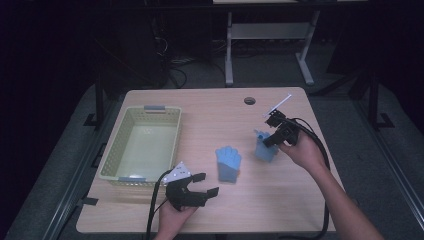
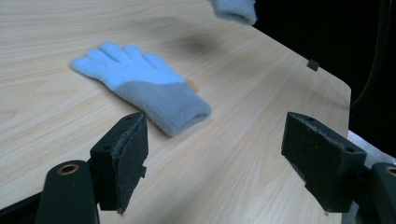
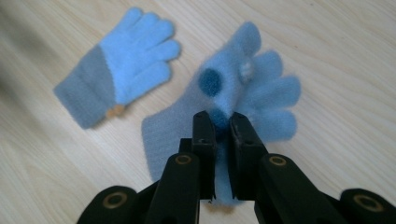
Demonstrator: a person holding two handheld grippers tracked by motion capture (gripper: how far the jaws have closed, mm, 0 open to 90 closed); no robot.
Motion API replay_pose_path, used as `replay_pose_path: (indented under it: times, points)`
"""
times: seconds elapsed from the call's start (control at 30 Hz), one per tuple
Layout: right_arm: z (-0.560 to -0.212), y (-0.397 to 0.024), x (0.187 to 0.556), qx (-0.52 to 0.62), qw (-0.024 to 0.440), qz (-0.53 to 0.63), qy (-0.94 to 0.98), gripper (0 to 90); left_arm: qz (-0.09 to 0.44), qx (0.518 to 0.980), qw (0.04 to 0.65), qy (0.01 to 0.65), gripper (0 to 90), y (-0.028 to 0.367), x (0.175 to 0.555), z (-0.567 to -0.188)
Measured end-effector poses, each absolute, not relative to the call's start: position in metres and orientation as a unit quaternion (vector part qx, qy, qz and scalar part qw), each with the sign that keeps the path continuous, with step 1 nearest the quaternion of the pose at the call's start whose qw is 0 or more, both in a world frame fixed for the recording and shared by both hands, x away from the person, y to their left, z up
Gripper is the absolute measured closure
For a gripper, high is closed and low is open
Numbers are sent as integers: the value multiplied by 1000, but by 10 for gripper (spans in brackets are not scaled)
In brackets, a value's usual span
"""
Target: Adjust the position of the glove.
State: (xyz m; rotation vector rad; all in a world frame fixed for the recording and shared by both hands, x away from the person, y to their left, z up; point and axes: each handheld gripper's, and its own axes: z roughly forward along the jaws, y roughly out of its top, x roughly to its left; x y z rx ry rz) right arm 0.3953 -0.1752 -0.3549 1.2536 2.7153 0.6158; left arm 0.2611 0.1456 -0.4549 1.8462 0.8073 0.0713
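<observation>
We have the right gripper closed on one blue glove, its fingers pinching a fold of the knit near the palm, so the glove hangs off the surface with its cuff drooping below the fingers. It is soft, light fleece that bunches and sags; it will not slip easily from the pads, but a pinch at one spot lets the rest swing. A hold at the cuff, where the knit is doubled, would carry it more tidily, we judge.

The second glove lies flat on the surface just ahead of the left gripper, cuff end nearest those fingers, glove fingers pointing away. The left gripper's fingers stand wide apart and hold nothing; the hand rests low at the near edge, aimed forward.

Our right hand is raised, wrist bent, gripper tilted downward. A yellow basket sits to the left of the left fingers.
</observation>
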Motion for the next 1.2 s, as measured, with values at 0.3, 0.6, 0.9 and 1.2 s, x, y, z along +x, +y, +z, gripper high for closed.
replay_pose_path:
  times: [0.3, 0.6, 0.9, 1.2]
  points:
    - [-352, -152, 393, 389, 36, 205, 897, 826, 31, 772, 536, 340, 226, 147, 261, -454]
    - [-353, -124, 393, 371, 23, 209, 904, 824, 31, 770, 539, 341, 226, 148, 261, -453]
    - [-362, -100, 394, 353, 9, 206, 913, 821, 30, 769, 539, 344, 226, 149, 261, -452]
    - [-374, -84, 395, 340, -2, 195, 920, 818, 35, 770, 538, 340, 226, 151, 262, -451]
